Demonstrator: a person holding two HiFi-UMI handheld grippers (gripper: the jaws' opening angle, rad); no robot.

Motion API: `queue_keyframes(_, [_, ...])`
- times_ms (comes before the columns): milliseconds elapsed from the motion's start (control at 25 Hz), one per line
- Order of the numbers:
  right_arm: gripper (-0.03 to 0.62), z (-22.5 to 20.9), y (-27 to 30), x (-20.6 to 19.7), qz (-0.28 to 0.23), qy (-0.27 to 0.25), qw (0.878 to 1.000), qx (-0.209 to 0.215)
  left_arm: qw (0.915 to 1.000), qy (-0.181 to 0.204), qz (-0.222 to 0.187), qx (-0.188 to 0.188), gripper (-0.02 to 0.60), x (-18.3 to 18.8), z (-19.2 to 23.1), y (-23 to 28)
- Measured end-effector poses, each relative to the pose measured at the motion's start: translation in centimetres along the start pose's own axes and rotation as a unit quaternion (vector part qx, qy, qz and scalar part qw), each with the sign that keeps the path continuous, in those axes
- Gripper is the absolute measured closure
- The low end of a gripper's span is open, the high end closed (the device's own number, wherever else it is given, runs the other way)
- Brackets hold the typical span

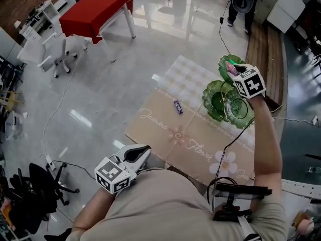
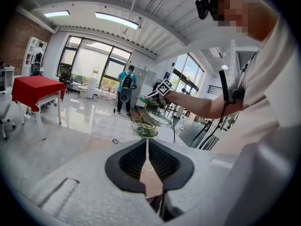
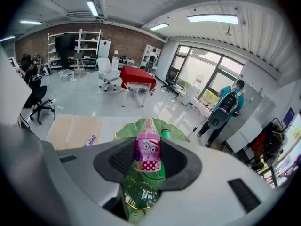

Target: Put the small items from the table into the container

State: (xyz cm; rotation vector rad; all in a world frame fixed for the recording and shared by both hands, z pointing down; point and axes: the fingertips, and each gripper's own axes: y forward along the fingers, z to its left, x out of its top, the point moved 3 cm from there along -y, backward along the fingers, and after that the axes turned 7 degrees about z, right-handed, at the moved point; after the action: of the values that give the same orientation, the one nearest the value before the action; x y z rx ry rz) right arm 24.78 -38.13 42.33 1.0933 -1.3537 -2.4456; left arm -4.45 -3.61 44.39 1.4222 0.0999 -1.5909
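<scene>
**Right tool holds a pink packet over the dish**

Its jaws are clamped on the packet. The green tiered dish sits directly beneath and ahead of them, and a green item lies in the top tier just past the packet. Well back from the dish, the left tool has its jaws together on nothing.

The task looks partway done. This packet is not yet released, and a purple item lies on the worktop, off to the right tool's left. What the lower tiers hold is hard to make out through the glass, and the person's body hides the worktop's near edge.
</scene>
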Motion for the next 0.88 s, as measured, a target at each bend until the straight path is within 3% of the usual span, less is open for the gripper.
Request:
queue_keyframes(320, [0.428, -0.4, 1.4, -0.4, 0.024, -0.001, 1.0, -0.003, 1.0, -0.004, 0.0, 0.008, 0.572, -0.1, 0.9, -0.8])
queue_keyframes(880, [0.424, -0.4, 1.4, -0.1, 0.012, 0.016, 1.0, -0.004, 0.9999, -0.002, 0.009, -0.005, 0.572, -0.1, 1.7, -1.0])
